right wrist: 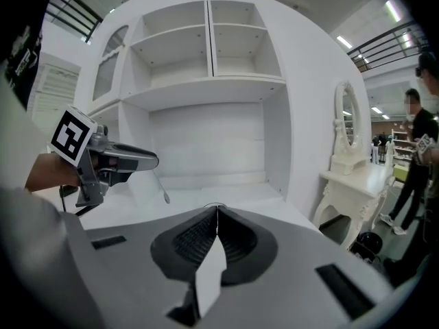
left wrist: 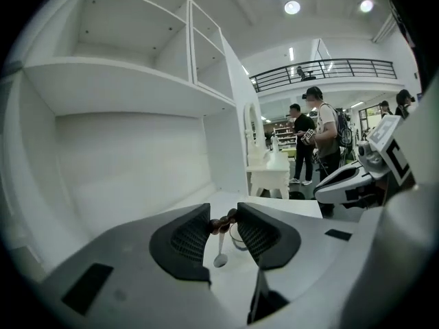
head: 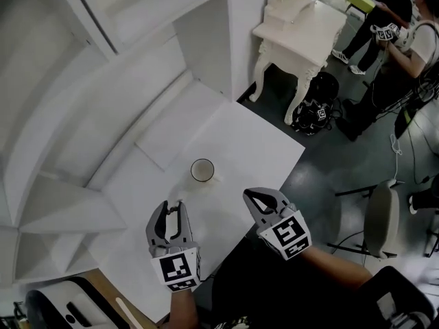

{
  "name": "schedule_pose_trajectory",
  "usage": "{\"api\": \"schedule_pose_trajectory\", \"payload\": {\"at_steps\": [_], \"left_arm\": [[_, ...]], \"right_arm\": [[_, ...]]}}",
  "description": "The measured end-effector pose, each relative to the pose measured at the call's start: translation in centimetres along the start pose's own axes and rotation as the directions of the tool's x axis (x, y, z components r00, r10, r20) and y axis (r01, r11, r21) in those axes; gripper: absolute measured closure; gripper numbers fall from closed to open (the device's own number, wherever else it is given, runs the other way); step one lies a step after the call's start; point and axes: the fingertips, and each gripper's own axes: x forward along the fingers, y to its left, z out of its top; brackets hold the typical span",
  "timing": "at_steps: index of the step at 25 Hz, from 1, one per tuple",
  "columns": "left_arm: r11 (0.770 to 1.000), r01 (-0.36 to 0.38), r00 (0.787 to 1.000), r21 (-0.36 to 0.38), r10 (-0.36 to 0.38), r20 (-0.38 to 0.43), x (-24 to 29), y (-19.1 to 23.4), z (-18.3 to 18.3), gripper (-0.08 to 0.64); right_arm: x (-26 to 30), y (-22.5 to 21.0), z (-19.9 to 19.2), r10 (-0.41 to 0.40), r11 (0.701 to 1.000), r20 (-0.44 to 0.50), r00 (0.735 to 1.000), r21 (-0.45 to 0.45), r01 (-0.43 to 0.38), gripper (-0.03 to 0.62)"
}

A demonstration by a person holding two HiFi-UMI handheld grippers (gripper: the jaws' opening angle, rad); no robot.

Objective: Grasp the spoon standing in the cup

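now the left gripper (left wrist: 223,216) pinches the spoon (left wrist: 220,253) by its beaded handle, clear of the cup (head: 202,170); the right gripper (right wrist: 217,210) has its jaws pressed together, empty.

White shelving (right wrist: 209,81) w/ open cubbies behind a white table (head: 254,142) — ornate white dresser (head: 302,33) w/ mirror beside it, dark floor (head: 329,177), ceiling spots (left wrist: 292,7), balcony railing (left wrist: 329,67) overhead.

Cup (left wrist: 235,237) partly hidden behind left gripper (left wrist: 223,216) fingers (left wrist: 264,237).
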Motion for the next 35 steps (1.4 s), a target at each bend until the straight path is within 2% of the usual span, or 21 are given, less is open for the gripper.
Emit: {"api": "schedule_pose_trajectory", "payload": {"at_steps": [2,6,12,22,29,35], "left_arm": [[0.999,-0.028,0.999,-0.014,0.028,-0.019,-0.7,0.7,-0.9,0.434],[0.993,-0.080,0.996,-0.088,0.075,-0.055,-2.3,2.8,-3.1,0.434],[0.975,-0.155,0.978,-0.157,0.129,-0.166,-4.8,5.9,-8.6,0.434],[0.961,-0.205,0.942,-0.184,0.143,-0.302,-5.1,7.4,-14.7,0.434],[0.952,-0.215,0.930,-0.218,0.130,-0.345,-3.7,8.0,-17.0,0.434],[0.955,-0.219,0.934,-0.200,0.146,-0.325,-1.5,9.0,-17.1,0.434]], "right_arm": [[0.4,0.7,0.1,0.021,1.000,-0.005,1.000,-0.006,-0.021,0.529],[1.5,2.8,0.5,0.074,0.997,-0.006,0.997,-0.028,-0.074,0.529],[2.6,5.4,-0.6,0.136,0.990,-0.041,0.990,-0.036,-0.137,0.529],[3.7,7.6,-2.3,0.186,0.981,-0.103,0.977,-0.043,-0.191,0.529],[3.3,8.0,-3.1,0.195,0.979,-0.132,0.972,-0.028,-0.200,0.529],[2.8,6.9,-4.1,0.165,0.984,-0.157,0.974,-0.033,-0.172,0.529]]}}
